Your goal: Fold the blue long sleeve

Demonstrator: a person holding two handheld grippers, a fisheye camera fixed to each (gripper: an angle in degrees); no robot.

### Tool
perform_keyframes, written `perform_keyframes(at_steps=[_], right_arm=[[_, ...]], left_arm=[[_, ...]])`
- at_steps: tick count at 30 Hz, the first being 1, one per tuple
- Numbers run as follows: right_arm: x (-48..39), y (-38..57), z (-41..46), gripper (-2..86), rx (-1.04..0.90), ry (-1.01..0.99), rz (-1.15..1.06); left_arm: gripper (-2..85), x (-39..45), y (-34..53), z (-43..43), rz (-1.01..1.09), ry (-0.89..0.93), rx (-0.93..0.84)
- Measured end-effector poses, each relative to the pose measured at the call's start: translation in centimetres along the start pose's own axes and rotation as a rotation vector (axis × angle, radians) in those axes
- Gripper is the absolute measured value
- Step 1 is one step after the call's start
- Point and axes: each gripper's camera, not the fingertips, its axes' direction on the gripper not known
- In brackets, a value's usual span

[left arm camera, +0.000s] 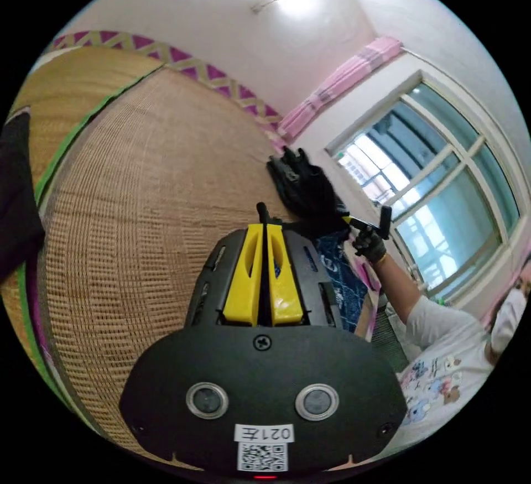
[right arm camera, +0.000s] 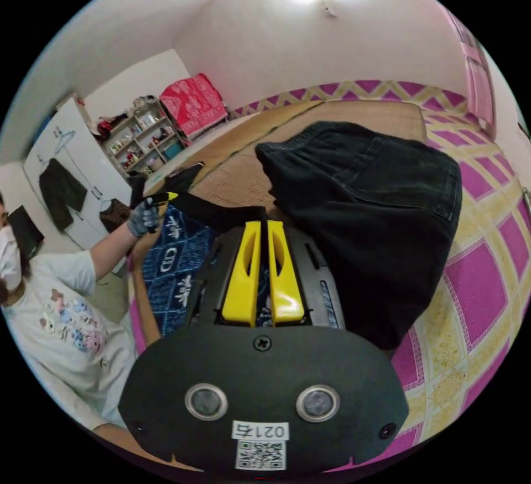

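While both grippers lifted above woven mat (left arm camera: 149,202), left gripper (left arm camera: 264,218) jaws closed, pinching dark cloth edge; right gripper (right arm camera: 264,229) jaws likewise. Black garment (right arm camera: 365,213) hangs over mat; blue patterned long sleeve (right arm camera: 171,268) below, near mat edge.

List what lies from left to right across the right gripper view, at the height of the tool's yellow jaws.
Person's white shirt → blue patterned cloth → right tool → black garment → pink and yellow patterned mat.
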Motion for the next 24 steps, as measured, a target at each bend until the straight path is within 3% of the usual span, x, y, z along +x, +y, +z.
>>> perform_keyframes(at_steps=[7, 10, 15, 20, 24], right_arm=[[-14.4, 12.7, -16.5, -0.2, 0.155, -0.256, -0.36], [-19.5, 20.7, -20.9, -0.2, 0.139, -0.294, -0.437], [-24.1, 32.4, -21.1, -0.1, 0.002, -0.396, -0.389], [-24.3, 41.9, -13.7, 1.6, -0.26, -0.523, -0.157], [-23.2, 42.6, -12.4, 5.4, -0.291, -0.553, -0.052]], left_arm=[[-1.0, 16.1, 10.5, -10.2, 0.47, 0.23, -0.001], [-1.0, 20.3, 17.1, -12.3, 0.543, 0.338, -0.056], [-1.0, 22.8, 27.3, -9.9, 0.483, 0.512, -0.266], [-1.0, 18.7, 35.4, -5.0, 0.211, 0.453, -0.42], [-1.0, 16.2, 37.0, -5.3, 0.158, 0.358, -0.407]])
